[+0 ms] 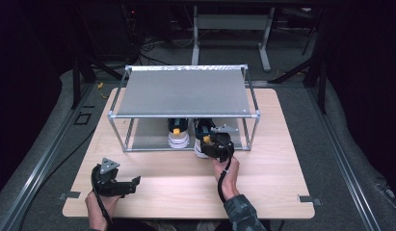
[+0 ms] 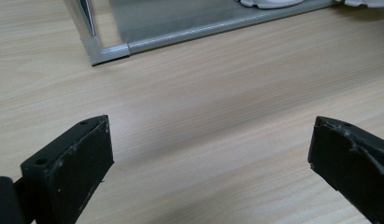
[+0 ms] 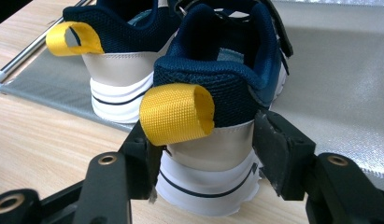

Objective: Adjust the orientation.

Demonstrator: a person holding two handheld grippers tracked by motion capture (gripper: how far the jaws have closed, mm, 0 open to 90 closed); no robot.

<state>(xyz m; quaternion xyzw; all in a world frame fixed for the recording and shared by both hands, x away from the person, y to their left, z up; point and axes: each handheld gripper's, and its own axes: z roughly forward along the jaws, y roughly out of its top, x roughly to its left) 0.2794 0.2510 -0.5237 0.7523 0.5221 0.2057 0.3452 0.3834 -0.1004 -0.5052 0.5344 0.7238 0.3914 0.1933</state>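
Note:
Two navy sneakers with white soles and yellow heel loops stand heel-out at the front of a metal rack's lower shelf (image 3: 339, 93). In the right gripper view, my right gripper (image 3: 206, 154) has its jaws pressed on both sides of the heel of the nearer shoe (image 3: 217, 84), whose sole overhangs the shelf edge onto the table. The other shoe (image 3: 119, 70) stands just beside it, fully on the shelf. From above, the right gripper (image 1: 216, 144) is at the held shoe (image 1: 200, 147), next to the other shoe (image 1: 178, 134). My left gripper (image 1: 133, 184) rests low over bare wood, jaws wide apart (image 2: 210, 144), nothing between them.
The two-level rack (image 1: 186, 91) with grey mesh shelves stands on the far half of the wooden table (image 1: 263, 183). Its front left corner (image 2: 103, 49) lies ahead of the left gripper. Dark floor, cables and metal frames surround the table.

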